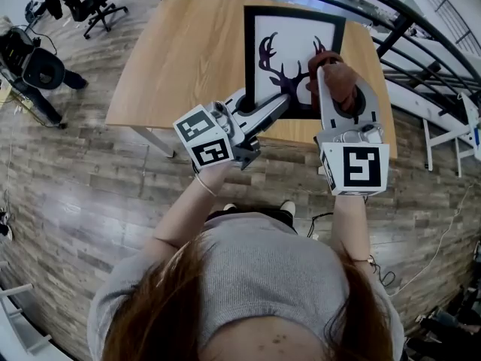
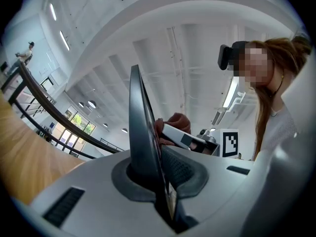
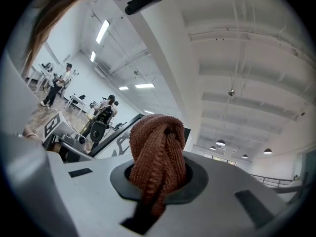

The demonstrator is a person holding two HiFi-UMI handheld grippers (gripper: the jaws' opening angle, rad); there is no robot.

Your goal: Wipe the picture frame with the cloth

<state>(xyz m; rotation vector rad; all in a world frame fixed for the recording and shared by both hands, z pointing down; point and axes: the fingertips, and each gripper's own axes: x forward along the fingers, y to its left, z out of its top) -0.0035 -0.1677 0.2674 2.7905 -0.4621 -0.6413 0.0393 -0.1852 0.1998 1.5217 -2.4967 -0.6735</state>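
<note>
The black picture frame [image 1: 294, 15] holds a white print of dark antlers and is held up over the wooden table [image 1: 188, 59]. My left gripper [image 1: 259, 105] is shut on the frame's lower left edge. In the left gripper view the frame [image 2: 140, 132] stands edge-on between the jaws of that gripper [image 2: 157, 179]. My right gripper [image 1: 336, 89] is shut on a bunched reddish-brown cloth [image 1: 335, 74], at the frame's right side. The cloth [image 3: 157, 149] fills the right gripper [image 3: 157, 184] in its own view, with the frame [image 3: 116, 139] just behind it.
An office chair [image 1: 84, 0] stands at the far left. A black railing [image 1: 391, 10] runs behind the table and white rails [image 1: 451, 130] stand to the right. Wood floor lies between the table's near edge and my feet. Several people are far off in the right gripper view.
</note>
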